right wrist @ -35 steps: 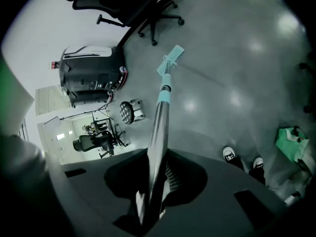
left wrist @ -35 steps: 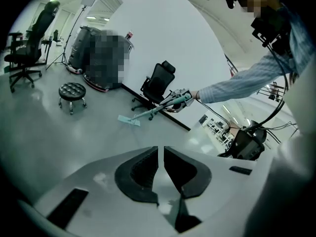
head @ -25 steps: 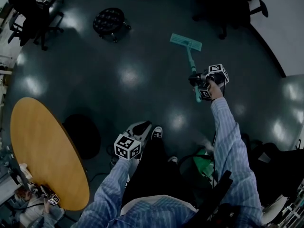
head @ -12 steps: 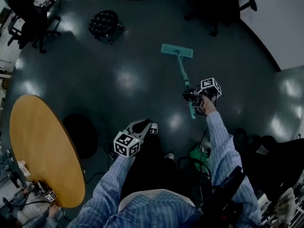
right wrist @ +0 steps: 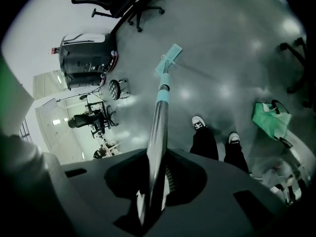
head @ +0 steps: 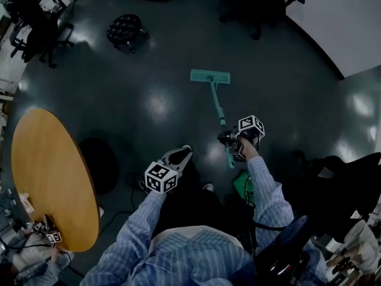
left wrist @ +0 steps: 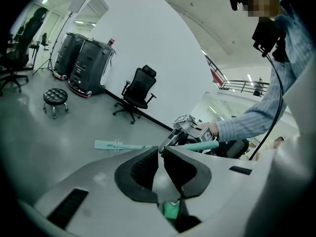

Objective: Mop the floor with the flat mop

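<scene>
R gripper [right wrist: 157, 174] is clamped on the mop [head: 215, 103]: jaws snug on both sides of the metal pole [right wrist: 159, 117], w/ the teal butt end poking out behind it toward the person. L gripper [left wrist: 159, 151] is closed on nothing, tips touching, held close in front of the body & apart from the pole. Pad [head: 210, 77] lies flat on the floor [head: 143, 118], out ahead of the R gripper and a bit to its left. The pole's long axis runs from the pad back & rightward up to the R jaws, slanting up off the floor, and the pad's long side sits crosswise to it. So R is the working hand. L sits left of the pole's near end and would have to cross rightward to get a second grip. Looks like mid-stroke, so prob. next is a push or pull along the pole's line. That needs the pad kept flat, and a one-handed hold near the top end gives little leverage, so an edge could lift or the pad could twist. Stool [head: 124, 28] and table [head: 47, 177] are well apart from the pad. The green bag [right wrist: 270, 116] near the shoes [right wrist: 198, 122] on the right could snag a pull-back.
</scene>
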